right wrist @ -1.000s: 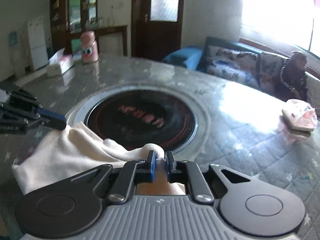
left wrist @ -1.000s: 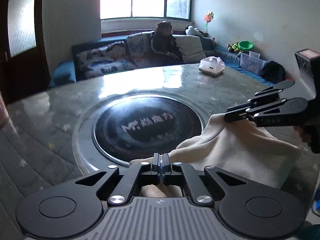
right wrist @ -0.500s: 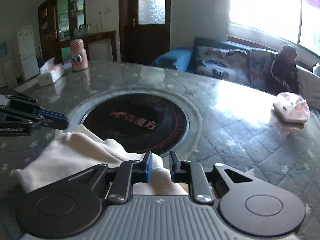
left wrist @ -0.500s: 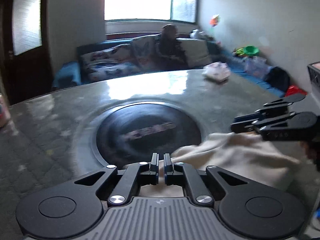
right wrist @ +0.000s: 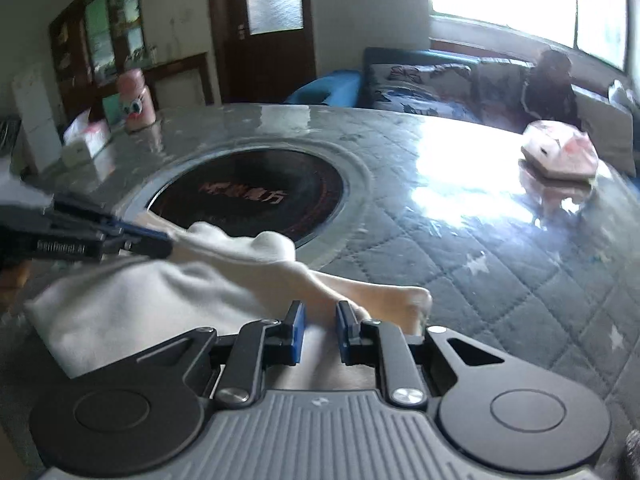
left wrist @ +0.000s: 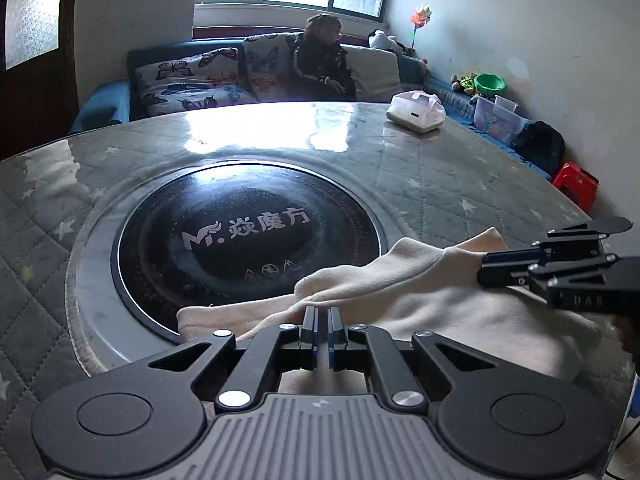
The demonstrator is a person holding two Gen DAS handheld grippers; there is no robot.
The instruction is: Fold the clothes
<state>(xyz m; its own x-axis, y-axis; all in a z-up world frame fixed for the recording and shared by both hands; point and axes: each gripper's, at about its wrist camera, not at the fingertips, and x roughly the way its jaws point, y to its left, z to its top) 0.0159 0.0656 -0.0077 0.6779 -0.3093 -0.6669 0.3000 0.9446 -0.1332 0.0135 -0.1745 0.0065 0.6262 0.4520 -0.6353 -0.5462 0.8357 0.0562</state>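
Quilted grey table cover point(left wrist: 460, 184) and a round black hotplate point(left wrist: 248, 236) lie under a cream fleece garment point(left wrist: 420, 300), bunched at the near edge, partly over the hotplate rim. Left gripper point(left wrist: 322, 320) has its jaws nearly together above a fold (whether pinching, I cannot tell); right gripper point(right wrist: 319, 320) is spread over cloth. Soft, light, floppy: probably best pinched at edges or corners.
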